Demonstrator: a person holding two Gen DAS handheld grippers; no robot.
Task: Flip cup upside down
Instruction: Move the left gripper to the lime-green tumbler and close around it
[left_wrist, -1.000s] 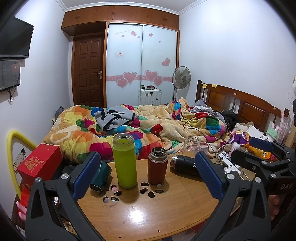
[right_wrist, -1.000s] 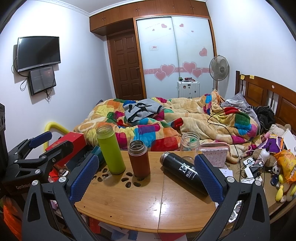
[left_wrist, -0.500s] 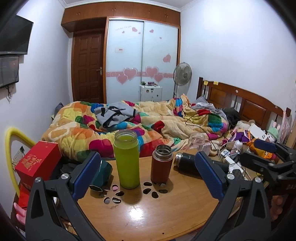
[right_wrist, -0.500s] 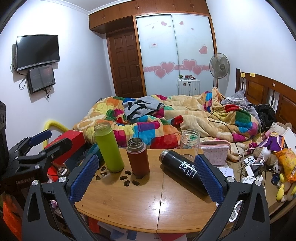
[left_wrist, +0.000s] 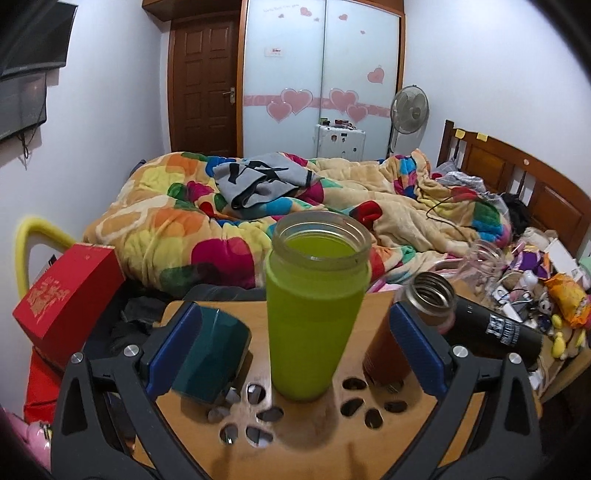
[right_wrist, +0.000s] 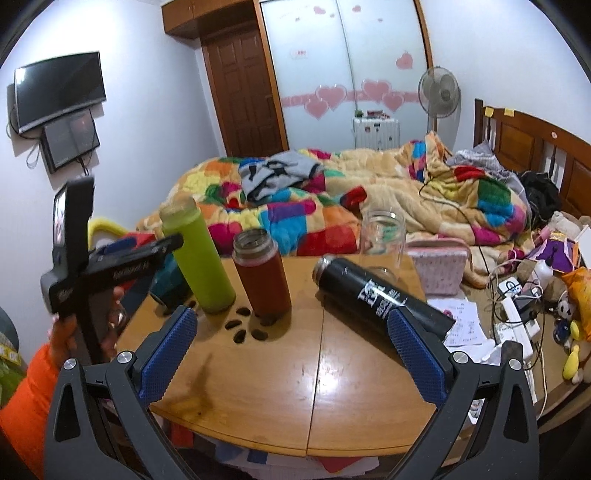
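Observation:
A tall lime-green cup (left_wrist: 314, 317) stands upright with its mouth open on the round wooden table (left_wrist: 332, 443). It stands between the wide-open jaws of my left gripper (left_wrist: 295, 347), untouched. It also shows in the right wrist view (right_wrist: 199, 266), with the left gripper (right_wrist: 122, 258) beside it. A brown-red flask (right_wrist: 264, 280) stands upright just right of it. A black flask (right_wrist: 380, 295) lies on its side. My right gripper (right_wrist: 291, 354) is open and empty over the table's front.
A dark teal cup (left_wrist: 210, 354) lies by my left finger. A clear glass jar (right_wrist: 382, 236) stands at the table's far edge. A red box (left_wrist: 66, 299) is at the left. The bed with a colourful quilt (left_wrist: 295, 206) lies behind. Clutter (right_wrist: 517, 295) fills the right side.
My left gripper has moved forward, so the green cup now stands between its fingers. My right gripper has moved slightly and tilted.

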